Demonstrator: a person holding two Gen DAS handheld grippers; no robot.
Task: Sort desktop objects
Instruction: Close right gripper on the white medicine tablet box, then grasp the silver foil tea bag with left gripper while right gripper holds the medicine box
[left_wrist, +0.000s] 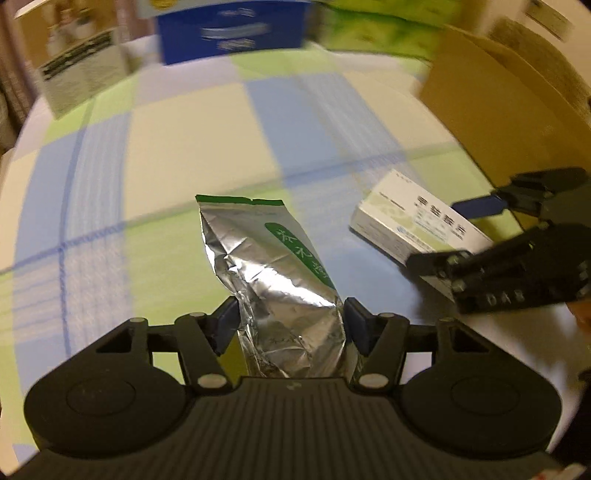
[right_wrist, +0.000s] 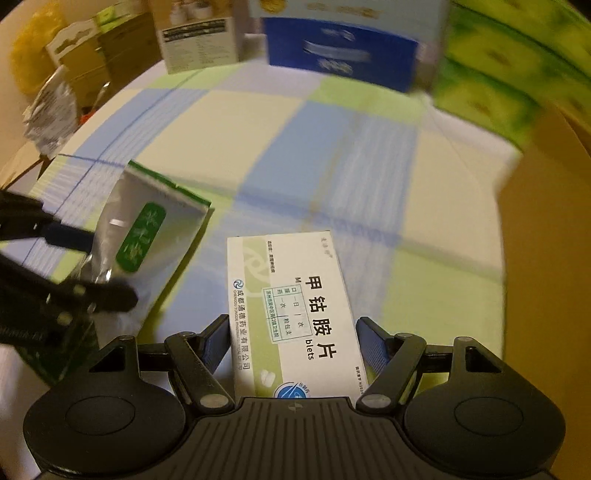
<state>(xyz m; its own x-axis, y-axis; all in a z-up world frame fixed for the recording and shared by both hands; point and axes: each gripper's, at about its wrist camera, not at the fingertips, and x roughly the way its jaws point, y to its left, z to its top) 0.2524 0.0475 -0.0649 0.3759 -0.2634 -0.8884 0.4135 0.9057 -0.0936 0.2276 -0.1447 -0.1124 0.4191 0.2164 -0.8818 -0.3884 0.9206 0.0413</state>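
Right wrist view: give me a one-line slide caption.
Right gripper shut on the white medicine box above the checked tablecloth, left gripper holding a foil pouch alongside.

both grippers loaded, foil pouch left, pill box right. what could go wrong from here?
1. The left gripper pinches the crinkled foil pouch only at its lower end; the long free end could flop or slip out.
2. The right gripper holds the medicine box by its near end, so it may pivot.
3. Both loads hang close together near the cardboard box; they might collide.
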